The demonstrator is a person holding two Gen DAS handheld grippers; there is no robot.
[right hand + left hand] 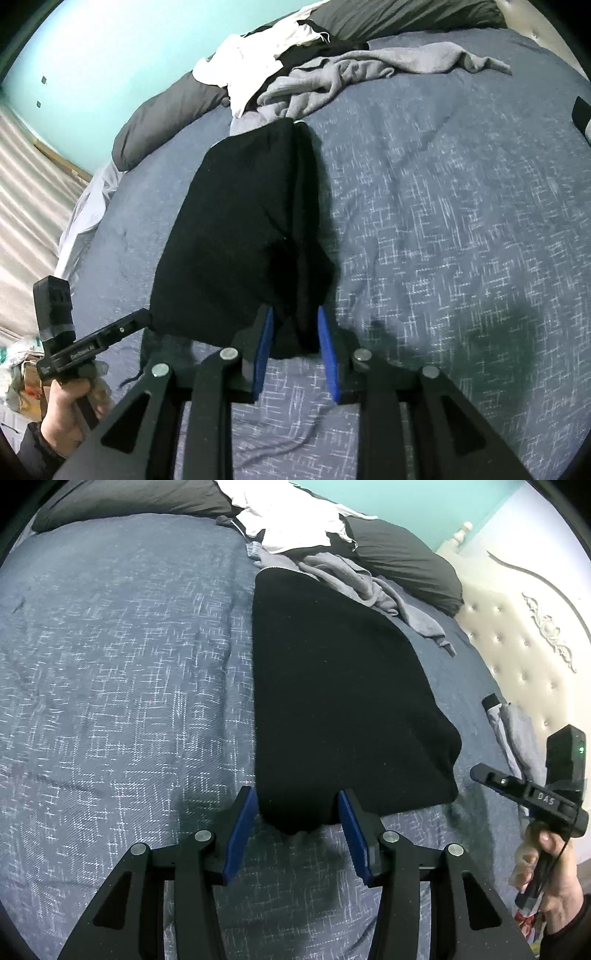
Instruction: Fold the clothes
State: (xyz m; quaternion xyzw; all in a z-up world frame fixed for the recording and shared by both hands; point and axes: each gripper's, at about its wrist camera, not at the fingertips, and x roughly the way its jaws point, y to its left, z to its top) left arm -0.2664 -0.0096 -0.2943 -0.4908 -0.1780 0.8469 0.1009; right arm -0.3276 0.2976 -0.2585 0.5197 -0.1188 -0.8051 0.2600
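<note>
A black garment (332, 701) lies folded into a long flat shape on the blue-grey bedspread (110, 664). Its near left corner sits between the blue pads of my left gripper (295, 794), which stands open with its jaws wide. In the right wrist view the same black garment (240, 240) runs away from me. Its near right corner is bunched between the pads of my right gripper (294, 310). Those jaws are open a little, and the pads do not squeeze the cloth. Each view shows the other tool at its edge, held in a hand (546, 867).
A heap of loose clothes lies past the garment's far end, with a grey piece (351, 576) and a white piece (295, 520). Dark pillows (406, 561) line the head of the bed. A tufted cream headboard (517, 635) stands at the right.
</note>
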